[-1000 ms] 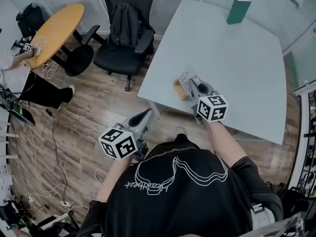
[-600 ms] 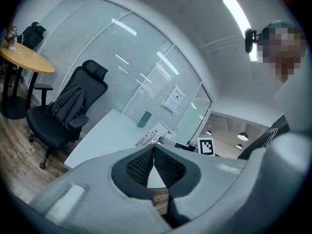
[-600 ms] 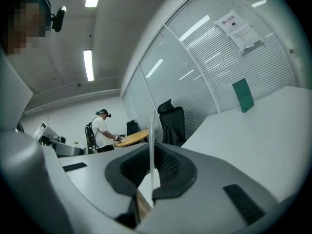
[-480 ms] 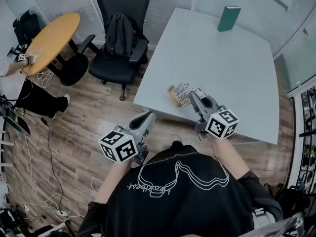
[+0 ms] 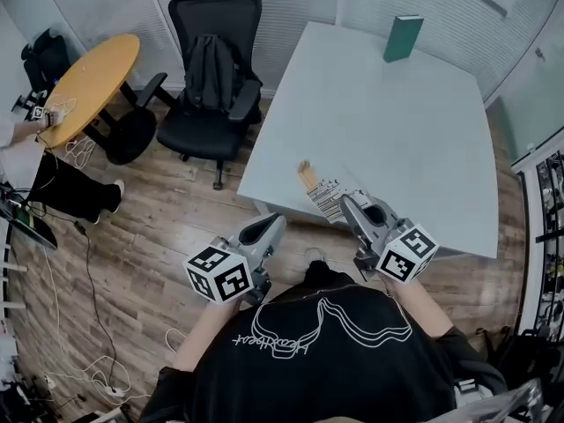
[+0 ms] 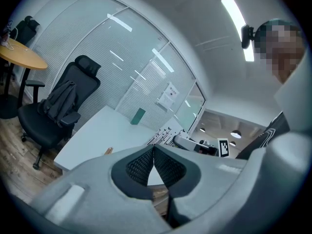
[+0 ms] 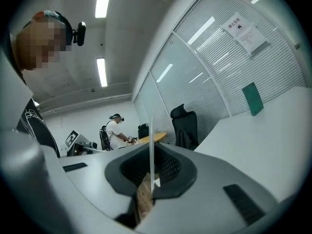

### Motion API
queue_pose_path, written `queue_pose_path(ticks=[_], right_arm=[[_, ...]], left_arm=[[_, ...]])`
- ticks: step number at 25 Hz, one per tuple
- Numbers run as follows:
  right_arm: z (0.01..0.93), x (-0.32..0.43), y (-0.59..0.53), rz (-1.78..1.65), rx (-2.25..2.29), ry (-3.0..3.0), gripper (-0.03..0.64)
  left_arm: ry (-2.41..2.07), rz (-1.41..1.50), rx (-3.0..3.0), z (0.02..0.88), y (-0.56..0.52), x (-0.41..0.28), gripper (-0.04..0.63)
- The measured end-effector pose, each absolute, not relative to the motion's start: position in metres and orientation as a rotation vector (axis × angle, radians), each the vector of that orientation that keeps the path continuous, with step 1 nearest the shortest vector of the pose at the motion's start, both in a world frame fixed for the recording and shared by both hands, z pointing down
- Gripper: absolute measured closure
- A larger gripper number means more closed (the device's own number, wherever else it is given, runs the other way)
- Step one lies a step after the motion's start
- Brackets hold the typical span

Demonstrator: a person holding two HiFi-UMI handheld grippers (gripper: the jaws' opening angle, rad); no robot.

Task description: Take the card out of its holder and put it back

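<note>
In the head view my right gripper (image 5: 349, 204) is shut on a white printed card (image 5: 328, 194), held just above the near edge of the white table (image 5: 397, 130). The small wooden holder (image 5: 305, 174) stands on the table a little left of and beyond the card, apart from it. In the right gripper view the card (image 7: 151, 140) shows edge-on, as a thin upright line pinched between the pads. My left gripper (image 5: 270, 227) hangs over the wooden floor beside the table edge. Its pads (image 6: 146, 165) meet with nothing between them.
A green book (image 5: 403, 38) stands upright at the table's far side. A black office chair (image 5: 211, 77) with a backpack on it sits left of the table, and a round orange table (image 5: 88, 82) beyond it. Cables lie on the floor at the left.
The right gripper has drawn back toward me with the card, which has come away from the wooden holder. The holder stays on the table. The left gripper has barely moved.
</note>
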State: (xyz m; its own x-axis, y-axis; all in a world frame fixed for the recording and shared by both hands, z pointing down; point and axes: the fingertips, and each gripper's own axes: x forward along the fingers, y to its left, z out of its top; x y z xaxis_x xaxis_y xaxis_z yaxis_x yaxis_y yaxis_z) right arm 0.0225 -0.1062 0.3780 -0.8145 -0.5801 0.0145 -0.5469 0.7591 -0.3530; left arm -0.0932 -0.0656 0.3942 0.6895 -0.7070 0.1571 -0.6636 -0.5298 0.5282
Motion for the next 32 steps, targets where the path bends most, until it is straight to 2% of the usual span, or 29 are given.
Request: queue_pose_path(ticks=[19,32], right_arm=[[0.406,0.023,-0.103,-0.650,-0.895,2.870,0.594],[0.404,0.020,-0.112,-0.595,-0.900,2.880,0.594]], left_arm=[[-1.053,-0.047,2.319,0.401,-0.080,-0.086,0.581],[-1.057,-0.049,2.294,0.407,-0.074,-0.088,0.581]])
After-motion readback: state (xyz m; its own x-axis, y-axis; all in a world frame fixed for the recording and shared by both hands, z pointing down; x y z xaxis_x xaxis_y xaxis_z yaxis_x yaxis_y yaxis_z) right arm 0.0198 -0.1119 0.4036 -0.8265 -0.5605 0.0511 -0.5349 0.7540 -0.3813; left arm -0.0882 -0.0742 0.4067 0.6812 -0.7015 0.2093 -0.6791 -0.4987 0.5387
